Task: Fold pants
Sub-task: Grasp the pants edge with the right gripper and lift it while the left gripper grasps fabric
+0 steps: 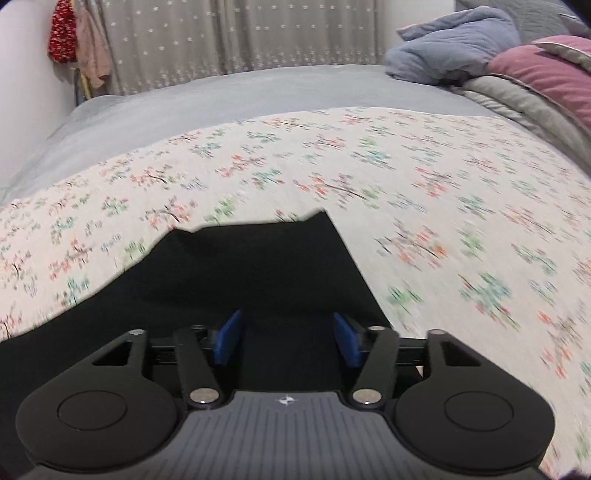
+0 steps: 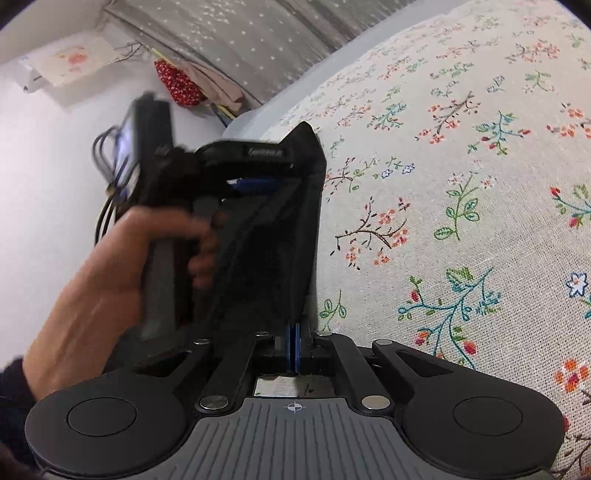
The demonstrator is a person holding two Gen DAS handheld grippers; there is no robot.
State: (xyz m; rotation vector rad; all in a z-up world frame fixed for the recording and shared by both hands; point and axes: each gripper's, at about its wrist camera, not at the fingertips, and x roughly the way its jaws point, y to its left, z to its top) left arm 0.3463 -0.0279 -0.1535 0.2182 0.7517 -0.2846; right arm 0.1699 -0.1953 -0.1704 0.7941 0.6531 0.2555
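Left gripper [image 1: 286,341]: blue pads [image 1: 229,338] standing well apart, nothing pinched, black pants [image 1: 258,269] spread beneath and ahead of them on the floral cloth [image 1: 424,177]. Whether pads touch fabric: cannot tell. Far edge of the pants ragged, with a small peak just beyond the open jaws. Right gripper [image 2: 294,347]: pads pressed together, clamped on an edge of the same black pants [image 2: 273,236], which rise ahead of the jaws as a tall lifted fold, its upper corner peaked. To the left of that fold in the right wrist view, a bare hand [image 2: 110,269] wrapped round the grey handle of the left gripper's body [image 2: 236,158], blurred, a bit of blue showing under it, cables trailing off behind; all of it crowding the near left of the fold. Beyond the floral cloth, a plain grey bed sheet [image 1: 184,99]. At the far right, a blue quilt [image 1: 454,48] heaped beside a maroon-and-grey blanket [image 1: 543,74]. Behind the bed, a grey curtain [image 1: 221,37] dotted with stars. In the far left corner, a red patterned garment [image 1: 62,33] and a pinkish one [image 1: 92,48] hanging against the white wall.
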